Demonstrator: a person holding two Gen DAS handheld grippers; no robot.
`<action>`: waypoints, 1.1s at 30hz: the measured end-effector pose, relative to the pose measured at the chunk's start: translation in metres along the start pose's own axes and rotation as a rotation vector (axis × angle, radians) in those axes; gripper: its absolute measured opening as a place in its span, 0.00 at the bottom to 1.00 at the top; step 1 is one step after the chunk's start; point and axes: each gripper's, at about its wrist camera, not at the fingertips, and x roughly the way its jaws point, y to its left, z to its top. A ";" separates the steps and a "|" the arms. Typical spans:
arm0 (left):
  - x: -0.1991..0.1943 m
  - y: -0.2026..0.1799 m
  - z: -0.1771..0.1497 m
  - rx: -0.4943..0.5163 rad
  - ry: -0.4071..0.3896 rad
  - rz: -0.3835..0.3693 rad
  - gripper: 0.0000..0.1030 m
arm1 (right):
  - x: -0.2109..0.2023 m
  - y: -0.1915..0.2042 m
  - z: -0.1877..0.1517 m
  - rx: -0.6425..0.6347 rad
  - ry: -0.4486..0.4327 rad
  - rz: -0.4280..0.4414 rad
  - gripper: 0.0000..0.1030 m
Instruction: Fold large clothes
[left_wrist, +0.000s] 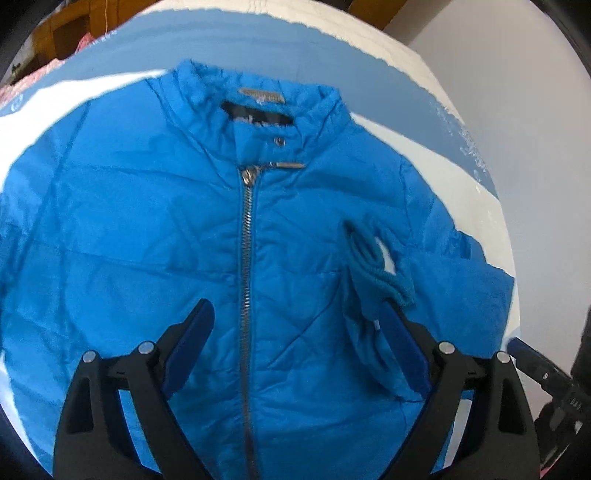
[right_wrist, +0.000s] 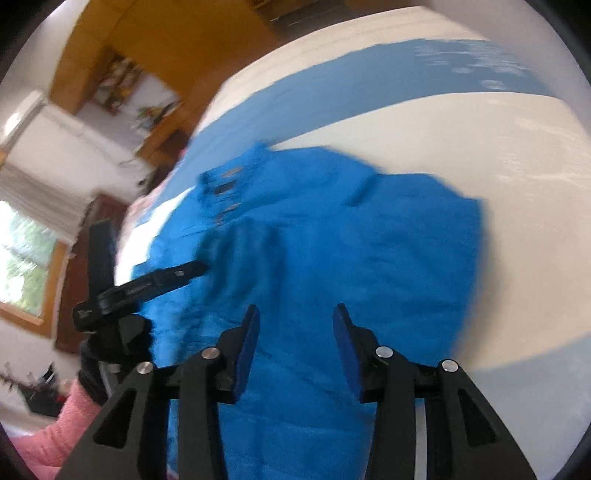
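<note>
A white bed cover with broad pale-blue stripes (right_wrist: 424, 122) fills the middle. At ten o'clock stand orange-brown wooden cabinets (right_wrist: 166, 40) and a white wall (right_wrist: 48, 147); at nine o'clock a bright, wood-framed window (right_wrist: 26, 258) lets daylight in beside a dark wooden door (right_wrist: 99, 210).

The jacket (left_wrist: 155, 236) lies flat, front up, on the bed (left_wrist: 424, 85), collar toward the far side, its zipper (left_wrist: 246, 258) running down the middle. One sleeve (left_wrist: 376, 280) is folded across the chest, right of the zipper. In the blurred right wrist view, furniture (right_wrist: 147, 48) seems to stand behind the bed.
</note>
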 end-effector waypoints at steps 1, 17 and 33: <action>0.005 0.000 0.000 -0.014 0.013 -0.001 0.87 | -0.006 -0.011 -0.004 0.015 -0.009 -0.033 0.41; 0.014 -0.016 -0.004 -0.054 0.008 -0.150 0.87 | 0.023 -0.055 -0.024 0.141 0.027 -0.075 0.41; -0.052 0.011 0.001 -0.032 -0.234 -0.073 0.16 | 0.014 -0.041 -0.001 0.119 -0.019 -0.040 0.41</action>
